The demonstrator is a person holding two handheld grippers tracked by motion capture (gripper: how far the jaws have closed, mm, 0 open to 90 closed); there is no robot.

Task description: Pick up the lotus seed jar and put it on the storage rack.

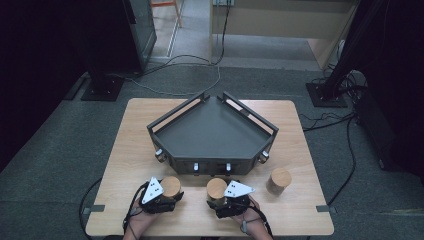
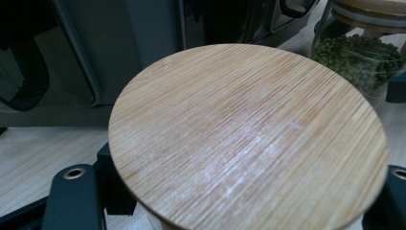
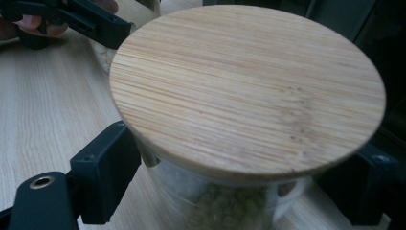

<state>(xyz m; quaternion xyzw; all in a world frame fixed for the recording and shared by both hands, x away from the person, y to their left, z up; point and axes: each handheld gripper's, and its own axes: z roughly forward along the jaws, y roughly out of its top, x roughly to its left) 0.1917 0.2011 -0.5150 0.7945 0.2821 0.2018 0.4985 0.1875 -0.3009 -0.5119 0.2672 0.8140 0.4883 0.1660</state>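
Three glass jars with bamboo lids stand on the wooden table (image 1: 125, 165) near its front edge. My left gripper (image 1: 169, 194) is shut on the left jar (image 1: 171, 185), whose lid (image 2: 249, 129) looms between the black jaws of the left gripper view. The middle jar (image 1: 216, 188) holds green beans, and my right gripper (image 1: 218, 199) is shut on it; a pad (image 3: 103, 177) presses its glass under the lid (image 3: 249, 86). That bean jar (image 2: 364, 52) also shows at the upper right of the left gripper view. Both held jars rest upright on the table.
A third lidded jar (image 1: 278, 180) stands free to the right. A dark grey, angular tray with raised rails (image 1: 165, 120) occupies the table's middle, just behind the jars. Cables and stand bases lie on the floor beyond the table.
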